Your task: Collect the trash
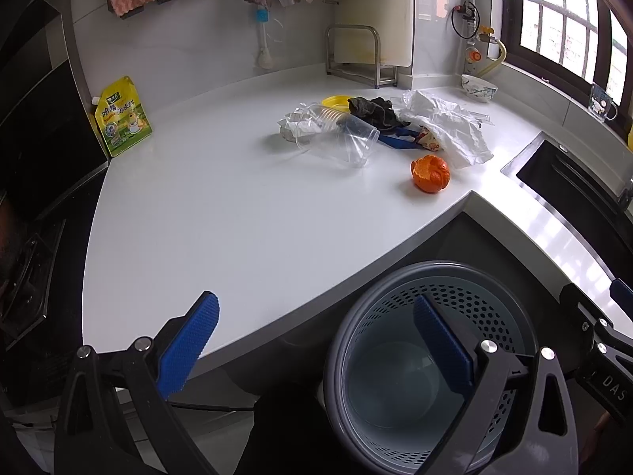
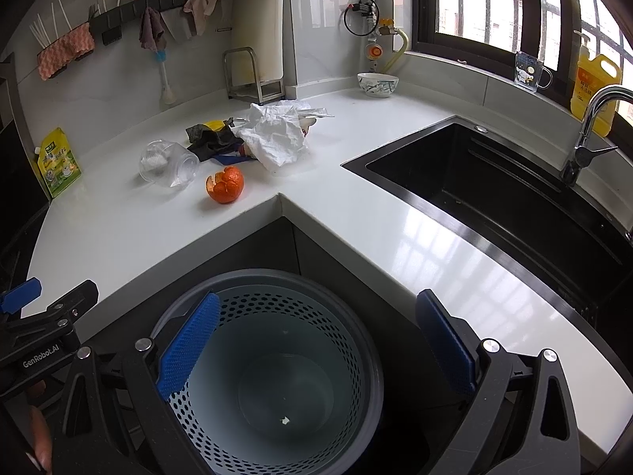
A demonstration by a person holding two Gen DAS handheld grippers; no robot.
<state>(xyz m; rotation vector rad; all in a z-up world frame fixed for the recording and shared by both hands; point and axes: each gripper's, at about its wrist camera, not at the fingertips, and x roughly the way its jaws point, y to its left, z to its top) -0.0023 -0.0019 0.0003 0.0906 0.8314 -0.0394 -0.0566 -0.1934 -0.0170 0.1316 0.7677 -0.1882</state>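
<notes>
Start of the collection, by the look of it — nothing gripped yet. Left gripper (image 1: 316, 346) spread wide and empty, hanging over the near edge of the white countertop (image 1: 221, 213); right gripper (image 2: 316, 344) likewise spread and empty, poised above the grey perforated bin (image 2: 277, 356) that stands on the floor in the counter's inner corner. Bin nearly bare, only a tiny pale scrap at the bottom. Trash heaped well back on the counter: an orange peel (image 2: 224, 184) nearest the edge, a clear plastic cup (image 2: 169, 163) on its side with something white tucked inside, a dark crumpled rag-like wad (image 2: 209, 140), a yellow lid (image 1: 336, 101), a crumpled white wrapper (image 2: 277, 136), a blue-and-red packet (image 1: 411, 140) half buried beneath. Next move, probably: reach forward to the peel — closest, and standing apart from the heap — close on it gently, since a hollow peel crushes easily, then carry it back and release over the bin. Seasoning pouch (image 1: 120, 116) and bowl (image 2: 378, 84) likely not trash.
</notes>
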